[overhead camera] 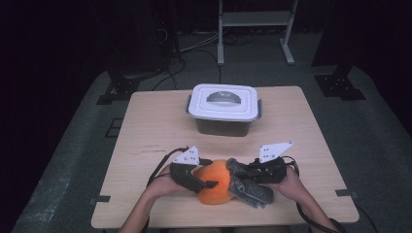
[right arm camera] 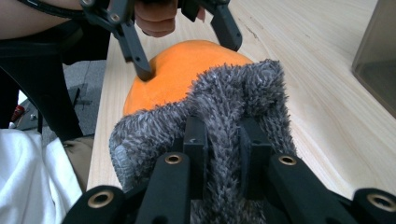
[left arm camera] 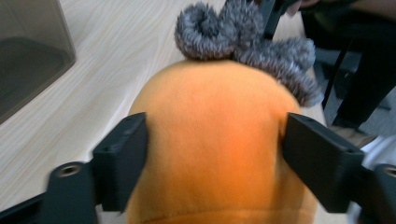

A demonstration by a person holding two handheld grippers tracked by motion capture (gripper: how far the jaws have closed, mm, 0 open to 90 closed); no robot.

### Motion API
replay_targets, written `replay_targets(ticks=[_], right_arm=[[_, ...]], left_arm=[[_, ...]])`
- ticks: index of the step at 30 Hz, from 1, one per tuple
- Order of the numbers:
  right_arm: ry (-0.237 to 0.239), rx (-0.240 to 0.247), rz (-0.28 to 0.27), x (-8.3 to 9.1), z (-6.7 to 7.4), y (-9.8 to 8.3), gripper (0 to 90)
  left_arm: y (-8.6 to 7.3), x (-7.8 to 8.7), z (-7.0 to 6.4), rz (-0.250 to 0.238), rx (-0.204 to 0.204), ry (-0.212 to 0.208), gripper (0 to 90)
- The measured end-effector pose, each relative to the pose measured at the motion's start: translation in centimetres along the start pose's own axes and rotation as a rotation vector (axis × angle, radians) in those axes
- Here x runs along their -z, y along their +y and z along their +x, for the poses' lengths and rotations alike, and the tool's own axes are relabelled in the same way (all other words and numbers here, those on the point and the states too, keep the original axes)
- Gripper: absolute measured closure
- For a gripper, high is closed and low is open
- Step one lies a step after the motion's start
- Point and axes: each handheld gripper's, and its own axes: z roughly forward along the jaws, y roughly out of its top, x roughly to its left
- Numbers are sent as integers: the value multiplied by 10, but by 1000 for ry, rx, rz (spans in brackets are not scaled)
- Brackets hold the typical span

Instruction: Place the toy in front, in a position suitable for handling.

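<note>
An orange plush toy [overhead camera: 214,191] with a grey fuzzy top [overhead camera: 248,190] lies on its side near the front edge of the wooden table [overhead camera: 155,126]. My left gripper [overhead camera: 213,172] straddles the round orange body [left arm camera: 210,116], a pad touching each flank. From the right gripper view, one of its fingers [right arm camera: 142,70] dents the orange body [right arm camera: 187,65]. My right gripper [overhead camera: 239,178] comes from the right and is shut on the grey fuzzy top [right arm camera: 224,98], whose tuft is squeezed between the two jaws. That grey top [left arm camera: 243,37] curls at the toy's far end in the left gripper view.
A dark plastic box with a white lid [overhead camera: 223,104] and a grey handle stands at the back middle of the table. Its wall shows at the edge of the left gripper view [left arm camera: 28,56] and the right gripper view [right arm camera: 378,51]. A metal stand's legs [overhead camera: 255,29] rise beyond the table.
</note>
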Motion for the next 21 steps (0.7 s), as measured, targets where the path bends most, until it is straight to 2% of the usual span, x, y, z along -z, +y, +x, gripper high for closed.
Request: replay_targets(ticks=[4,11,13,18,20,21], right_arm=[[14,-28,11,0,-5,-5,752],[-12,-81,116,3,-19,-20,748],[-28,-73,102,7,-19,-17,750],[-19,-45,-14,12,-11,-3,753],[-1,-35,-26,9,-8,1,754],[4,-32,-14,6,-6,1,754]], left_arm=[[-5,2,3,-2,12,0,319],[-10,5,9,-12,45,-6,320],[-11,6,10,-13,44,-9,319],[-9,3,7,-18,29,-21,320],[-9,3,6,-15,20,-20,320],[-9,3,6,-13,17,-20,320]])
